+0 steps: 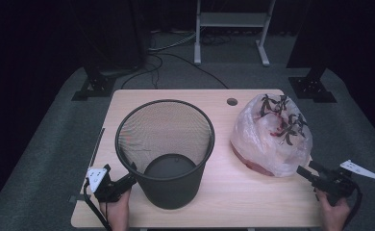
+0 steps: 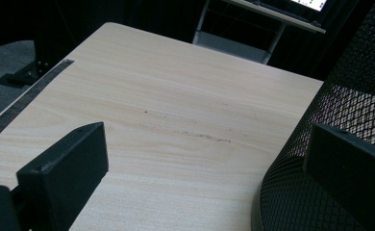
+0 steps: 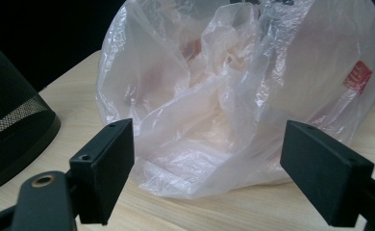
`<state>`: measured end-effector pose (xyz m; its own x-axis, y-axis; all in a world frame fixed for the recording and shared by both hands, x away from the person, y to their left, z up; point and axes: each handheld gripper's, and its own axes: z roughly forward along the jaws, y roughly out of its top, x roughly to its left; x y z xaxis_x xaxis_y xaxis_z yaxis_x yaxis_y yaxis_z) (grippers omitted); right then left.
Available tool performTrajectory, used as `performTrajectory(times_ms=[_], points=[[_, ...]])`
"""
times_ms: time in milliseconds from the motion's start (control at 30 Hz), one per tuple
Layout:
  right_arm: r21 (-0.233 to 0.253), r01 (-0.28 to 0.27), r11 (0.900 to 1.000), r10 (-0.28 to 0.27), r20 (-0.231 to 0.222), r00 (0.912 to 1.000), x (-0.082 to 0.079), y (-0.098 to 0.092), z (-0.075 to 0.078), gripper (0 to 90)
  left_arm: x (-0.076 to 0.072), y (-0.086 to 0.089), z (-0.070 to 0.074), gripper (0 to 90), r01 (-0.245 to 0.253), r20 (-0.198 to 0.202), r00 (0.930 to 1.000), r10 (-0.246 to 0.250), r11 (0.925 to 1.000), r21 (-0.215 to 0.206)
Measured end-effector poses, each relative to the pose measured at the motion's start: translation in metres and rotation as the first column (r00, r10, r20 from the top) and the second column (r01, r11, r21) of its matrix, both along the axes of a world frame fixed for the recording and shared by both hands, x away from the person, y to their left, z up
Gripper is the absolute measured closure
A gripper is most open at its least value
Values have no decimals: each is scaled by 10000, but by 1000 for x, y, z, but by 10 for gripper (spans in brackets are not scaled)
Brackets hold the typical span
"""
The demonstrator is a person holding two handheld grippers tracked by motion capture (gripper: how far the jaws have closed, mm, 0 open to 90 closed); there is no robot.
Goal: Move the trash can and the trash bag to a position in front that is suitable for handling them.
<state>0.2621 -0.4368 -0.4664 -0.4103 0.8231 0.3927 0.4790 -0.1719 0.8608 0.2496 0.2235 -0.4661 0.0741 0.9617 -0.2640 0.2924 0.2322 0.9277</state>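
Nearest the high camera, at the table's near edge: my left hand (image 1: 116, 208) around the left gripper (image 1: 129, 180), at about 7 o'clock from the bin. Its jaws are spread wide, nothing between them; in the left gripper view one jaw sits over bare wood and the other is up against the mesh wall, though I cannot tell if it actually touches. Next along, the black mesh wastebasket (image 1: 165, 150) stands upright on the left half of the light wooden table (image 1: 233, 192), open mouth up, dark solid bottom visible inside. In the left gripper view the wastebasket (image 2: 339, 144) bulks at 3 o'clock, and a faint scuff line runs across the table (image 2: 176, 106). A round cable hole (image 1: 232, 102) sits near the far edge, at about 1 o'clock from the bin. Right of the basket, apart from it, lies the translucent plastic bag (image 1: 271, 137), crumpled and puffed, with dark leaf-like print on top and reddish tints inside. At about 5 o'clock from the bag, my right gripper (image 1: 306, 174) points at it, jaws spread, tips just beside its lower edge. In the right gripper view the plastic bag (image 3: 233, 96) rests on the wood between and beyond the open jaws, a small red mark on its side; the basket's rim shows at 9 o'clock. My right hand (image 1: 333, 211) grips from the near right corner.
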Motion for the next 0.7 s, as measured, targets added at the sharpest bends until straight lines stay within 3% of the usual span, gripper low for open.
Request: performTrajectory(times_ms=[500, 700], points=[[178, 28, 9998, -29, 49, 10000, 0, -4, 0, 185, -2, -28, 1, 6, 157, 53, 9999, -159, 9996, 243], [186, 27, 9998, -29, 144, 9999, -2, -4, 1, 185, -2, -45, 1, 5, 490, 46, 9988, -492, 9982, 351]])
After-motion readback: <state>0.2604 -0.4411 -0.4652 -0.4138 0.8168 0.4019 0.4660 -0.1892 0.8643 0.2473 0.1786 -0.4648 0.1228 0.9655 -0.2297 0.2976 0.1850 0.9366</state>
